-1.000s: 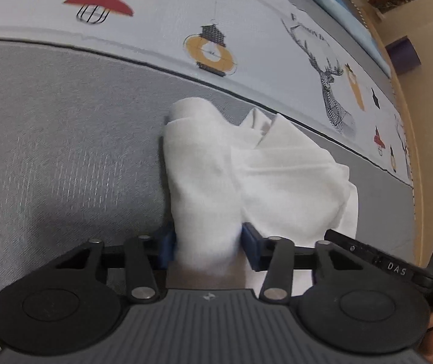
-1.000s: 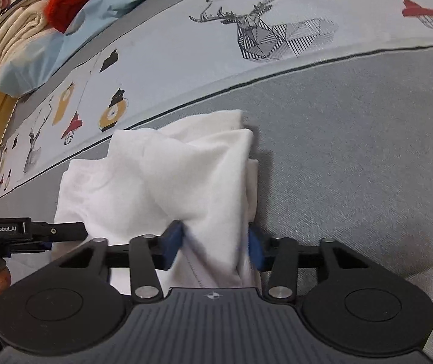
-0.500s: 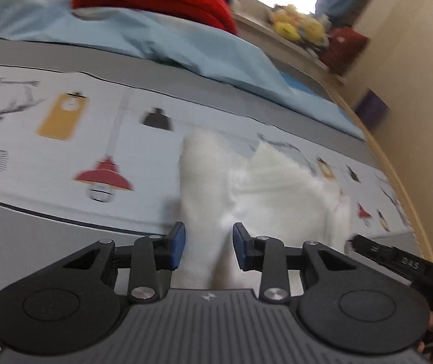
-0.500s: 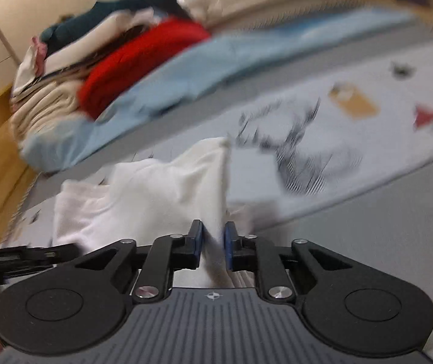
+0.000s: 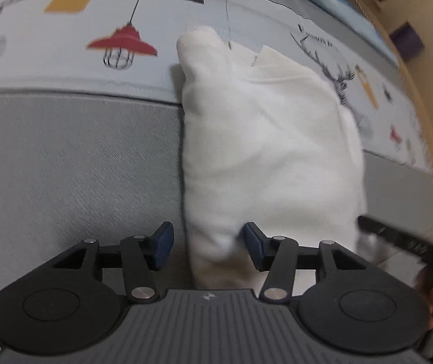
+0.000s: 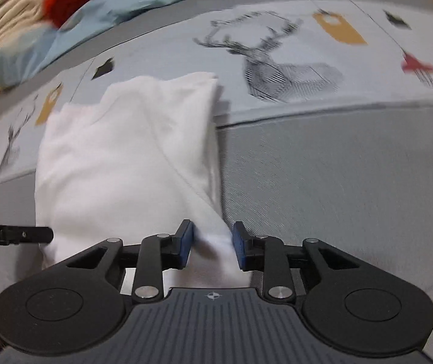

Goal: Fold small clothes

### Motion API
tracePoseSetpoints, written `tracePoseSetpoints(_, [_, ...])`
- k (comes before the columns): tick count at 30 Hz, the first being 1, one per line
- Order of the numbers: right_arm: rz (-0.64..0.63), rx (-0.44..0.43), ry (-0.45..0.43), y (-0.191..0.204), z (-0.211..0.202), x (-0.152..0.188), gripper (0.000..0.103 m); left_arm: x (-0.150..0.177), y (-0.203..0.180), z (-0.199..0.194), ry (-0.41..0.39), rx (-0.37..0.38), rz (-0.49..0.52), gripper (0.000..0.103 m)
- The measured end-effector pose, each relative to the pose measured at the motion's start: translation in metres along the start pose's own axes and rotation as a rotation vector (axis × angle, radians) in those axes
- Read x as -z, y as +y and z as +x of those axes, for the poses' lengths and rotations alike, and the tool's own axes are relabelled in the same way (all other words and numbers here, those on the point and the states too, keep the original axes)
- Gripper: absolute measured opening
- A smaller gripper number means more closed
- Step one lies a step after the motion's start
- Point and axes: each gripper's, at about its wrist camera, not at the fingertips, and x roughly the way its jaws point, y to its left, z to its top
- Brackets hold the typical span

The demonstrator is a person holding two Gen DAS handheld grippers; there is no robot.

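A small white garment (image 5: 264, 139) lies folded on the grey bed cover, its far end over the printed sheet; it also shows in the right wrist view (image 6: 125, 157). My left gripper (image 5: 208, 247) is open, its blue pads apart, with the garment's near left corner between them, clear of the left pad. My right gripper (image 6: 211, 244) is open, its pads a little apart around the garment's near right corner.
The grey cover (image 5: 64, 166) meets a pale sheet printed with lamps and deer (image 6: 277, 66). A light blue quilt with red and cream clothes (image 6: 34, 9) lies at the back. The bed's wooden edge (image 5: 428, 127) runs along the right.
Both grippers carried the garment's near edge up and forward, then came down and opened, and the cloth now lies folded on the bed.
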Motion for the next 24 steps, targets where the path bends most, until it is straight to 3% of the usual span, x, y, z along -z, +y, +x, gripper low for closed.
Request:
tracePoseSetpoints(3, [0.049,-0.020,0.042,-0.009,0.002,0.002,0.030,0.004,-0.003,0.008,0.047,0.003,0.030,0.043])
tracePoseSetpoints(5, [0.059,-0.041,0.089,-0.009,0.007,0.007,0.022,0.002,-0.004,0.006,0.025,-0.003,0.050,0.028])
tracePoseSetpoints(7, [0.071,-0.084,0.113,-0.006,0.007,0.012,0.013,0.000,-0.001,-0.001,-0.017,-0.014,0.029,0.027])
tracePoseSetpoints(9, [0.054,-0.109,0.112,0.000,0.003,0.014,0.012,-0.001,0.001,-0.005,-0.038,-0.030,0.027,0.027])
tracePoseSetpoints(12, [0.040,-0.115,0.116,0.005,0.004,0.014,0.012,-0.001,-0.004,-0.008,-0.008,-0.048,0.041,0.030])
tracePoseSetpoints(15, [0.021,-0.096,0.112,0.006,0.002,0.012,0.013,0.005,-0.008,-0.008,0.029,-0.095,0.139,0.030])
tracePoseSetpoints(16, [0.018,-0.089,0.112,0.006,0.002,0.012,0.013,0.009,-0.011,-0.005,0.052,-0.136,0.184,0.035])
tracePoseSetpoints(19, [0.000,-0.058,0.124,0.005,0.000,0.013,0.013,0.029,-0.015,0.001,0.095,-0.221,0.291,0.047])
tracePoseSetpoints(23, [-0.040,0.008,0.156,0.005,-0.004,0.020,0.015,0.041,-0.017,-0.012,0.077,-0.257,0.324,0.049])
tracePoseSetpoints(24, [-0.056,0.040,0.162,0.005,-0.006,0.022,0.020,0.044,-0.018,-0.018,0.060,-0.273,0.331,0.050])
